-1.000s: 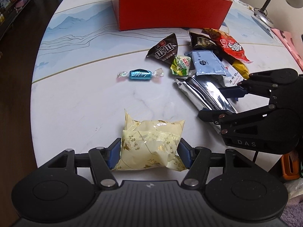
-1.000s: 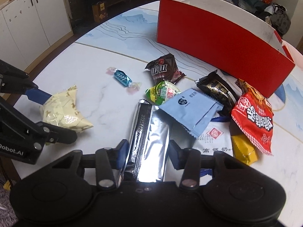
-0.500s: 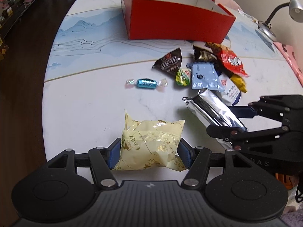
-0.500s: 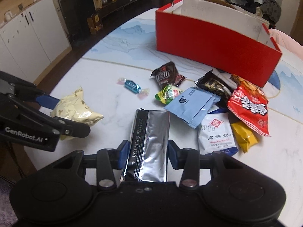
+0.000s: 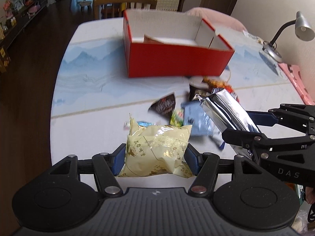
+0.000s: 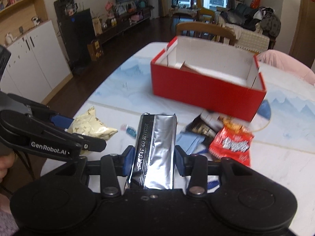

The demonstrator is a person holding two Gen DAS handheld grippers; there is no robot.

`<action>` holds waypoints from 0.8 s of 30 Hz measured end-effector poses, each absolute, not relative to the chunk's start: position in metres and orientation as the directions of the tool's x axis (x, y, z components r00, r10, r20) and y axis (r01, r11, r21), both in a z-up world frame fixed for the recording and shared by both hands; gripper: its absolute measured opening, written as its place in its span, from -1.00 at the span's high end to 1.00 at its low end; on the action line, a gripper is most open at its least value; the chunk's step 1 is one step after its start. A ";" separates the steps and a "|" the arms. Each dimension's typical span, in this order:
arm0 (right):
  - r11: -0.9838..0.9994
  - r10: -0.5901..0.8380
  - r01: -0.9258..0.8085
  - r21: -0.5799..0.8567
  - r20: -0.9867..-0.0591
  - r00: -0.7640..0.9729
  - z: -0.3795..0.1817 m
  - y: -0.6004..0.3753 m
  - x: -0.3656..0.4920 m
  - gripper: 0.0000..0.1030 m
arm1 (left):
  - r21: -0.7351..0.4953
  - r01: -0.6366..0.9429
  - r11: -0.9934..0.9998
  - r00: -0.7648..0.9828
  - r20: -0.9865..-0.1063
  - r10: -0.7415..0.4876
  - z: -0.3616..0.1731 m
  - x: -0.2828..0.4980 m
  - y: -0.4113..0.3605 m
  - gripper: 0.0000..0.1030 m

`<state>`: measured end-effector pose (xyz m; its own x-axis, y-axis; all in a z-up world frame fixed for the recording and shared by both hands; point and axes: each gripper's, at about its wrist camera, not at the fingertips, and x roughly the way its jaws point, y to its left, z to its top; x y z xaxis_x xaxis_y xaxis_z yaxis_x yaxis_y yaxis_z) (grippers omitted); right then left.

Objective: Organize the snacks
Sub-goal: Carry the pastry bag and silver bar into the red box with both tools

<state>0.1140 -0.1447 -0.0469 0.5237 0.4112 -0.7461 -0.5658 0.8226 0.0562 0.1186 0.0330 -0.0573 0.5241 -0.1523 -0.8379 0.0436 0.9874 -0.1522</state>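
My left gripper (image 5: 155, 158) is shut on a pale yellow snack bag (image 5: 157, 149) and holds it above the table; the bag also shows in the right wrist view (image 6: 90, 126). My right gripper (image 6: 153, 160) is shut on a silver foil packet (image 6: 155, 149), also seen in the left wrist view (image 5: 228, 110), lifted off the table. The open red box (image 5: 177, 63) with white inside stands at the far side (image 6: 206, 86). A pile of snacks lies in front of it: a brown pack (image 5: 164, 104), a blue pack (image 5: 196, 122), a red pack (image 6: 230, 143).
A blue wrapped candy (image 6: 131, 130) lies on the white marble table (image 5: 88, 118). A desk lamp (image 5: 283, 33) stands at the right. A wooden chair (image 6: 204, 30) is behind the table. A brown item lies inside the box (image 5: 153, 39).
Both grippers have risen off the table with their snacks and tilted up, so the inside of the red box now shows. The view is blurred by the motion.
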 end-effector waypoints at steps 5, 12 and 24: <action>0.837 0.417 -0.544 0.061 -0.716 0.561 -0.026 -0.154 0.132 0.17 | -0.140 0.054 0.989 0.568 -0.810 -0.145 -0.035 0.135 0.025 -0.21; 0.852 0.414 -0.521 0.058 -0.683 0.601 -0.004 -0.168 0.172 0.17 | -0.124 0.061 0.990 0.611 -0.780 -0.136 -0.009 0.171 0.012 -0.22; 0.880 0.382 -0.472 0.057 -0.676 0.630 0.004 -0.184 0.247 0.17 | -0.095 0.036 0.995 0.629 -0.772 -0.096 0.008 0.251 -0.004 -0.21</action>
<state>0.2468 -0.1840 0.0043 0.6303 0.3818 -0.6760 -0.4716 0.8800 0.0573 0.2513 -0.0037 0.0079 0.6286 -0.0964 -0.7717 0.0360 0.9948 -0.0949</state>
